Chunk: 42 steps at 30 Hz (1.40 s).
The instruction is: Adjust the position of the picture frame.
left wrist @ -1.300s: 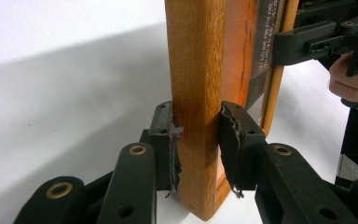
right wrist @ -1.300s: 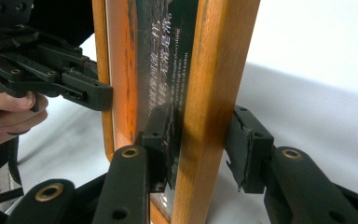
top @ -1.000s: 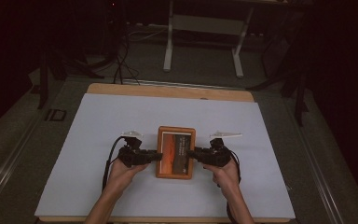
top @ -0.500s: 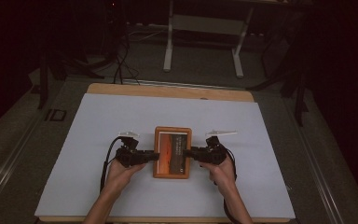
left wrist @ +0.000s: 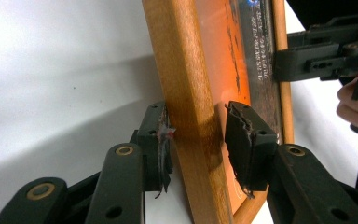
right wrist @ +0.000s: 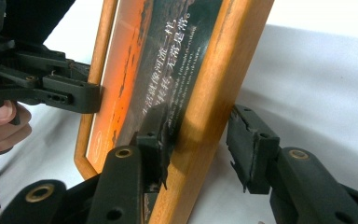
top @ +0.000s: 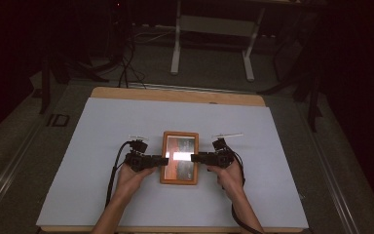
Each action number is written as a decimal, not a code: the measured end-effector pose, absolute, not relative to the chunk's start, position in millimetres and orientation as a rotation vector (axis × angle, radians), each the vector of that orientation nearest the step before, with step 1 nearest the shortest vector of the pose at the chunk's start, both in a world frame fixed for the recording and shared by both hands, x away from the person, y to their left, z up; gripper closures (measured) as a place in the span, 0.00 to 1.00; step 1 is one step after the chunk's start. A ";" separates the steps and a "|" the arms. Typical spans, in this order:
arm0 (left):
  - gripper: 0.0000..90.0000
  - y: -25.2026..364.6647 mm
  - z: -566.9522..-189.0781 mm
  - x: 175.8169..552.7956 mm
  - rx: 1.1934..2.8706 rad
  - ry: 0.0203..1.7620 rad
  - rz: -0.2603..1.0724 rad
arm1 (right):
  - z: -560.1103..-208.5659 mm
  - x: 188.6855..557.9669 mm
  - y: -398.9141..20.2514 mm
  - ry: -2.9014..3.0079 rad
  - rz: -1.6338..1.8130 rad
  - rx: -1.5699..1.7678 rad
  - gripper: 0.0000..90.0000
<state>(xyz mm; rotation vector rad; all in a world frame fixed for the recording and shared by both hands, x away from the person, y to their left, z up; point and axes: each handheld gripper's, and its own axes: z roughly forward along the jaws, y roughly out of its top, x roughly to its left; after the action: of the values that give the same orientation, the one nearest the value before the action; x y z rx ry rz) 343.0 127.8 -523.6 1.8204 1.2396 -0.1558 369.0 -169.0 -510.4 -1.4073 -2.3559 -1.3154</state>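
Two black two-jaw grippers are set against the opposite long edges of a wooden-framed picture with an orange and dark print under glass (top: 179,157), which lies flat near the middle of the white table cover (top: 102,126). The left gripper (left wrist: 196,140) has just been opening: a pad is seen touching the outer side of the frame rail, while the other pad (left wrist: 249,140) stands clear of it over the glass. The right gripper (right wrist: 198,140) has likewise been opening, one pad resting at the glass side and the other well off the rail. Compared with a second ago, the frame has been brought slightly nearer the person and set down. Release is judged under way, placement being nearly complete.
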 end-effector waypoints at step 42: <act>0.50 136.3 -509.8 318.1 1.846 1.182 0.178 | -494.5 354.4 -163.5 -2.736 -1.274 -1.327 0.46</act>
<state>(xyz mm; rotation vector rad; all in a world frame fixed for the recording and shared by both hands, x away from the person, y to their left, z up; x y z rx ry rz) 318.1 136.3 -509.8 1.8465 1.1821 0.1780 354.4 -163.5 -494.5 -1.3269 -2.7361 -1.2736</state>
